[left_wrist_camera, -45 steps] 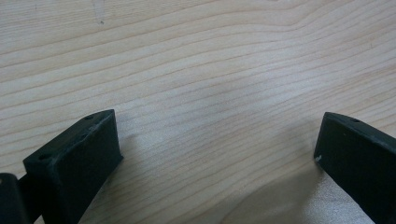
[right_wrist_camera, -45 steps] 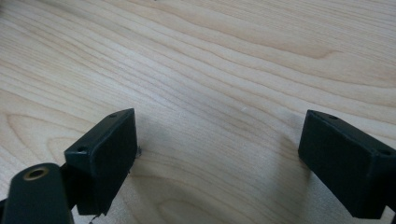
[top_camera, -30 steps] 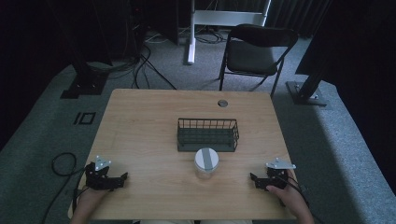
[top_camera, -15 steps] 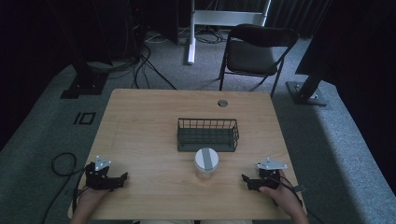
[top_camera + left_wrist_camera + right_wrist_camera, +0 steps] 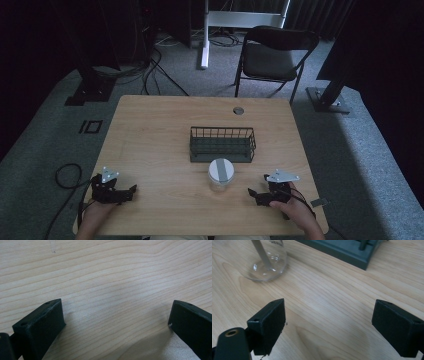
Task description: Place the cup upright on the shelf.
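A clear glass jar with a grey lid stands on the wooden table, just in front of a dark wire basket. My right gripper rests near the front right edge, open, its jaws pointing left toward the jar. In the right gripper view the jar's glass base sits at upper left and the basket's dark bottom edge runs across the top; my right gripper holds nothing. My left gripper lies at the front left, open over bare wood.
A small round grommet is set into the table's far edge. A black folding chair stands behind the table. Cables trail on the grey carpet at left. Dark stands flank the table.
My right gripper has slid left along the front edge, closer to the jar. The left gripper has stayed put.
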Demonstrator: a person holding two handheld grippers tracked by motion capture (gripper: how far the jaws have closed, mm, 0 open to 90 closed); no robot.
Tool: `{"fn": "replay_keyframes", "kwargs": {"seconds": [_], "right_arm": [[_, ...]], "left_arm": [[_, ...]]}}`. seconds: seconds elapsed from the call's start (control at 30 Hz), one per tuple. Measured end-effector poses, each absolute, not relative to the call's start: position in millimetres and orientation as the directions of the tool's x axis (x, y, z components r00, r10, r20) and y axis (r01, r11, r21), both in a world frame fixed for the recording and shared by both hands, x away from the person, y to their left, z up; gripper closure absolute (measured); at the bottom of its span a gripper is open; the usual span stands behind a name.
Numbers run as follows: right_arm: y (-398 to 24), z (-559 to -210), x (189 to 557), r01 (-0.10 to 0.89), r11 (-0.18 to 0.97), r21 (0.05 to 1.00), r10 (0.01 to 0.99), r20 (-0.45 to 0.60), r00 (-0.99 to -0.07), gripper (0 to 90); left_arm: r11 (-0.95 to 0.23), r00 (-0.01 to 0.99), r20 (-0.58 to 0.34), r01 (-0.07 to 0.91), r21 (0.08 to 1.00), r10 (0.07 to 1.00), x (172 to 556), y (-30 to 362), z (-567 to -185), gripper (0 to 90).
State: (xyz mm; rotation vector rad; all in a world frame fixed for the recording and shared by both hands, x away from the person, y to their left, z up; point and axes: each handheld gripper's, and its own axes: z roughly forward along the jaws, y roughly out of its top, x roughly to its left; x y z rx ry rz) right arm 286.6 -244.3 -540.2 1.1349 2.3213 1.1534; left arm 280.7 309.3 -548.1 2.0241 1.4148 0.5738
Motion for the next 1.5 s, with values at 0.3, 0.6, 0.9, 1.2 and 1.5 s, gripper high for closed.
{"fn": "replay_keyframes", "kwargs": {"seconds": [0.3,0.6,0.9,1.2,1.5], "right_arm": [[-227,-538,284,0.470,0.419,0.777,0.709,0.044,-0.704,11.5],[-209,-538,283,0.434,0.430,0.792,0.674,0.039,-0.737,11.5],[-190,-540,283,0.405,0.430,0.807,0.638,0.046,-0.769,11.5],[-175,-539,287,0.384,0.403,0.831,0.641,0.043,-0.766,13.1],[-162,-537,289,0.355,0.368,0.859,0.637,0.046,-0.770,12.8]], "left_arm": [[-0.254,0.339,0.011,0.683,0.685,0.941,281,309,-548,0.5],[-0.254,0.339,0.011,0.683,0.685,0.941,281,309,-548,0.5],[-0.254,0.339,0.011,0.682,0.685,0.941,281,309,-548,0.5],[-0.254,0.339,0.011,0.683,0.685,0.941,281,309,-548,0.5],[-0.255,0.340,0.011,0.683,0.684,0.941,281,309,-548,0.5]]}}
